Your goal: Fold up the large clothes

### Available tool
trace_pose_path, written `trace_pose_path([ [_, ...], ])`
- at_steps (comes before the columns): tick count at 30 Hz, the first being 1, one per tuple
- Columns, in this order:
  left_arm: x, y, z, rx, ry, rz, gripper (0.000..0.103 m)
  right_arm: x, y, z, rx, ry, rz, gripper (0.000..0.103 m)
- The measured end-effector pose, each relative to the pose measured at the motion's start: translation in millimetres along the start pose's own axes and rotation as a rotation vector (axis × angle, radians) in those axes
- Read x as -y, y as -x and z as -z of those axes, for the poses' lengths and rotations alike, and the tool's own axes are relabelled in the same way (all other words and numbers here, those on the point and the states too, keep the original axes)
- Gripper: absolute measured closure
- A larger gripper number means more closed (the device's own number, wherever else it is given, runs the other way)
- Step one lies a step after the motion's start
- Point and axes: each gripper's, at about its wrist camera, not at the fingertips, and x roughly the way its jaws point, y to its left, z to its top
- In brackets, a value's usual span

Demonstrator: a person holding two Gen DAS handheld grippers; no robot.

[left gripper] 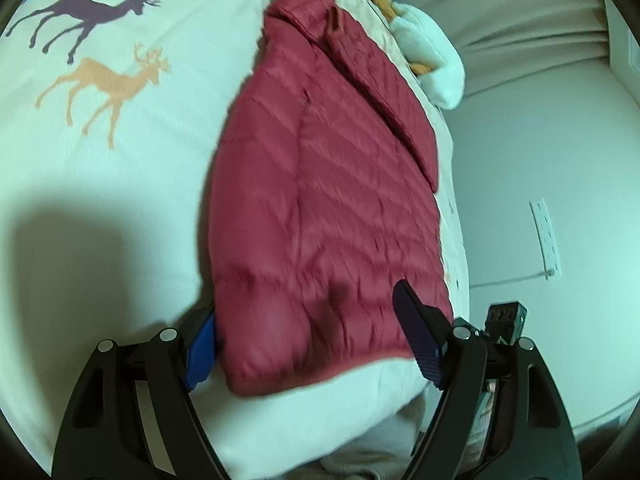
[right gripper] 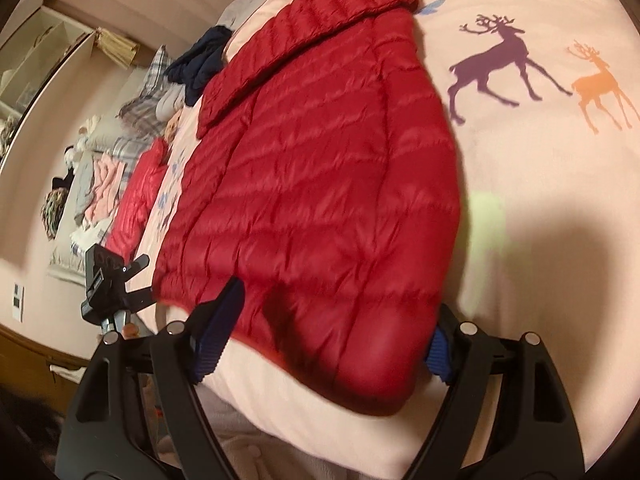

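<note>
Jacket: the red quilted jacket (left gripper: 320, 184) lies flat on the bed (left gripper: 100, 200), near its edge, with one sleeve (left gripper: 384, 88) already folded over the body.
Left tongs (left gripper: 308, 340): wide open, holding nothing, one pad on each side of the near hem.
Right tongs (right gripper: 332, 336): also spread wide and empty, at the same hem.
Step, as I judge: take the hem to fold it toward the collar.
Advice: pinch both hem corners evenly, lift low, keep the sleeve in place.
</note>
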Motion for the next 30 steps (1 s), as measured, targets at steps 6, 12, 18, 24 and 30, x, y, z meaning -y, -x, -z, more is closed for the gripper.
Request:
trace_pose_path([
  [6,-3,-4,-2,0.008,0.021,0.019,0.024,-1,-2,-1,0.005,0.001,-0.004,0.021],
  [12,6,-16,-13,0.027,0.022,0.044,0.024,-1,-14,-16,0.036,-0.035,-0.056,0.022],
  [18,10,-27,-20,0.031,0.031,0.061,0.024,-8,-27,-25,0.037,-0.024,-0.067,0.025],
  [24,6,-20,-15,0.031,0.027,0.052,0.024,3,-19,-22,0.034,-0.054,-0.066,0.035],
  [30,2,-16,-12,0.041,0.027,0.018,0.024,9,-11,-16,0.039,-0.078,-0.066,0.036],
])
